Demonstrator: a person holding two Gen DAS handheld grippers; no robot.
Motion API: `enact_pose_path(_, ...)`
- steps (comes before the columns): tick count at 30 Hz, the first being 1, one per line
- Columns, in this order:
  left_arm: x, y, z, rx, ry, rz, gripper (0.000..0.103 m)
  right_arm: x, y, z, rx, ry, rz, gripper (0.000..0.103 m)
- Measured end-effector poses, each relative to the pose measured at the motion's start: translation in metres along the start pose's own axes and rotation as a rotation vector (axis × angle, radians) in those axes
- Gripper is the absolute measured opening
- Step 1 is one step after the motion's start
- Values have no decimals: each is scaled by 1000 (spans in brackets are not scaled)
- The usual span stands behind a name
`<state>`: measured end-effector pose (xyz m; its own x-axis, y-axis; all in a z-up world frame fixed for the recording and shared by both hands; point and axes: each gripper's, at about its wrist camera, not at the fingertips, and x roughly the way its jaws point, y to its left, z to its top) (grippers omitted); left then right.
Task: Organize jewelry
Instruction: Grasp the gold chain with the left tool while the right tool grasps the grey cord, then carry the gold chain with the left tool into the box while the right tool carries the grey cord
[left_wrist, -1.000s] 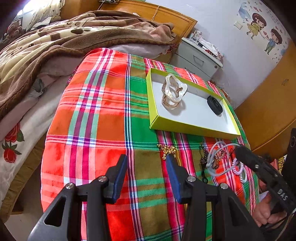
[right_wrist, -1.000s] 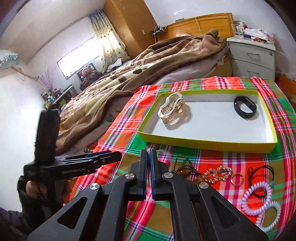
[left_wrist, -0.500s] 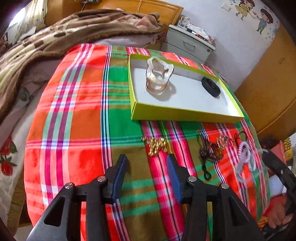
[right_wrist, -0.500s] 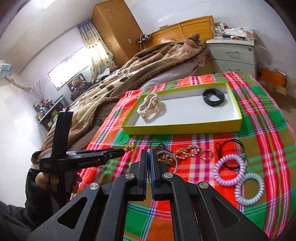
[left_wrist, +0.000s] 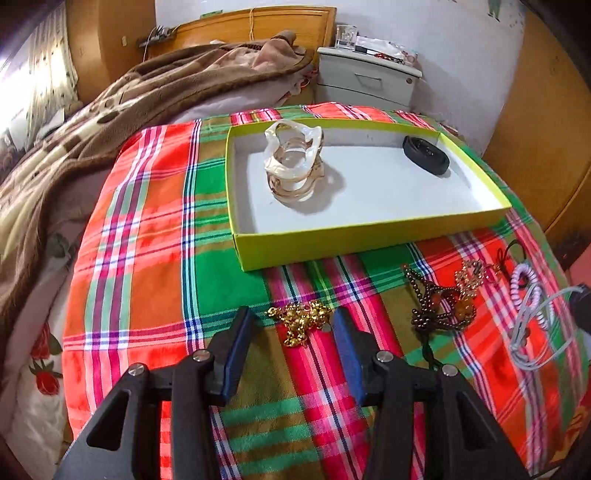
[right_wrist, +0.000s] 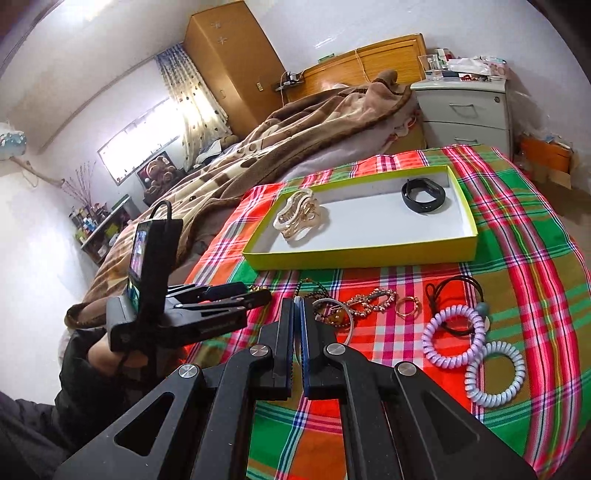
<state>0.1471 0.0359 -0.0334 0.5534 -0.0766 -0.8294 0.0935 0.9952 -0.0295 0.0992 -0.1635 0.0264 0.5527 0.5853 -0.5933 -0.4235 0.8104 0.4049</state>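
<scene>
A yellow-green tray (left_wrist: 369, 236) (right_wrist: 362, 254) on the plaid cloth holds a clear hair claw (left_wrist: 293, 166) (right_wrist: 299, 218) and a black band (left_wrist: 424, 153) (right_wrist: 423, 194). My left gripper (left_wrist: 291, 321) is open, its fingers either side of a gold bead bracelet (left_wrist: 301, 321) lying on the cloth. In the right wrist view the left gripper (right_wrist: 255, 293) shows at the left. My right gripper (right_wrist: 297, 306) is shut and empty, held above the cloth. In front of it lie a dark bead string (left_wrist: 428, 306), a rhinestone clip (right_wrist: 369, 301), a ring (right_wrist: 406, 306) and lilac coil hair ties (right_wrist: 454, 336).
The plaid cloth (left_wrist: 147, 240) covers a round table beside a bed with a brown blanket (left_wrist: 110, 110). A grey bedside drawer unit (left_wrist: 365, 79) stands behind the table. A wooden wardrobe (left_wrist: 546, 129) is at the right.
My left gripper has moved forward and down so its open fingers now flank the gold bracelet. My right gripper has drawn back a little and stays shut.
</scene>
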Motion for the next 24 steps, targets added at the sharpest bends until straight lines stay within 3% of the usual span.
enact_pose_path(5,0,-4,0,18,-12,14,45,-1,-4,2,8,-9,9,3)
enact_pose_path(9,-2,-3,0,16,-15,7,22,1,-5,1,14,-5,12,3)
enact_pose_path(11,-3,-3,0,13,-14,-3,17,2,-6,1,13,-5,12,3)
enact_pose_path(24,-7,5,-3,-37,-24,-50,13,2,-7,0,17,-13,2,3)
